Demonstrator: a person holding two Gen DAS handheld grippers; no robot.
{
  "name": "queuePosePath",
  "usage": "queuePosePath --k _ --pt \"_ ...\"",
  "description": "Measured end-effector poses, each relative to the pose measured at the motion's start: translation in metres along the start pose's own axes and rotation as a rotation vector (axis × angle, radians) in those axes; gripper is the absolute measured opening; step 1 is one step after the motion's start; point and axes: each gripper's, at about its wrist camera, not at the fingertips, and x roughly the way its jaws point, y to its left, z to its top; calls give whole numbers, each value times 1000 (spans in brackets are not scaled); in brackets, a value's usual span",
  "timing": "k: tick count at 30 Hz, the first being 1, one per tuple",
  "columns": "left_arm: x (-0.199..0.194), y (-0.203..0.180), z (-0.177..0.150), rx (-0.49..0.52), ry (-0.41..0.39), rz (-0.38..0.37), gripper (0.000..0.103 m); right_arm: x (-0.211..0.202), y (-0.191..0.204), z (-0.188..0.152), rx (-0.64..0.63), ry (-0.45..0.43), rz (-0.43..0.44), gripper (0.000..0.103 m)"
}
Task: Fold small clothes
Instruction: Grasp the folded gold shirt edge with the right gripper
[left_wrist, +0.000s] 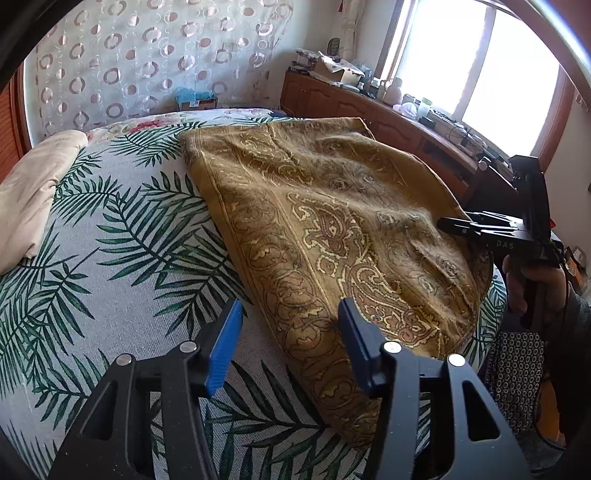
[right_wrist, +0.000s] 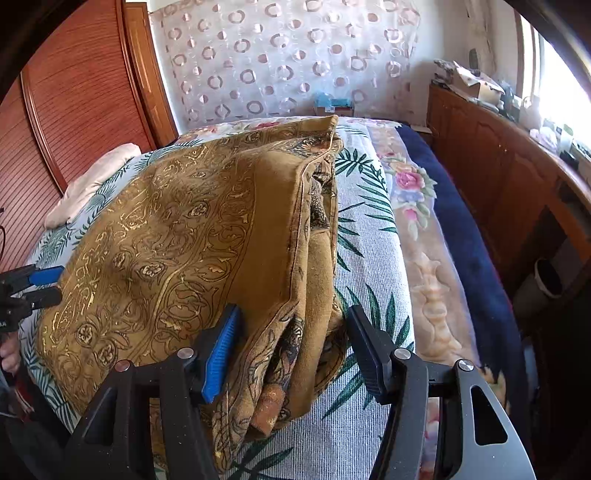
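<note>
The paisley cloth (left_wrist: 325, 229) lies folded on the palm-print bed cover (left_wrist: 122, 236), its lower layers hidden. Left gripper (left_wrist: 290, 343) jaws wide, over its near edge; right gripper (right_wrist: 291, 350) jaws wide, straddling the folded edge. "DAS" reads on the right gripper's body.

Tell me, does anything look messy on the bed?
A bit. The brown paisley cloth is folded unevenly: at its right edge, between the open right gripper fingers, layers bunch and stick out. The open left gripper hovers at the other edge.

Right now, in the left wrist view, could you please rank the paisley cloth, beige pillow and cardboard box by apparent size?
1. Paisley cloth
2. Beige pillow
3. Cardboard box, though it sits farthest away, so its true size is unsure.
</note>
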Motion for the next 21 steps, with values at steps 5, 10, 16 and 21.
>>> queuePosePath --k 5,10,16,21 --pt "3 -2 -3 -5 18 -19 52 -1 2 -4 -2 -2 2 60" --pt "3 -2 -3 -2 20 -19 52 3 2 -1 -17 2 -9 61" --pt "3 -2 -3 -1 20 -21 52 8 -4 1 -10 -3 -6 72" --pt "5 -5 -3 11 26 -55 33 6 5 1 -35 16 90 19"
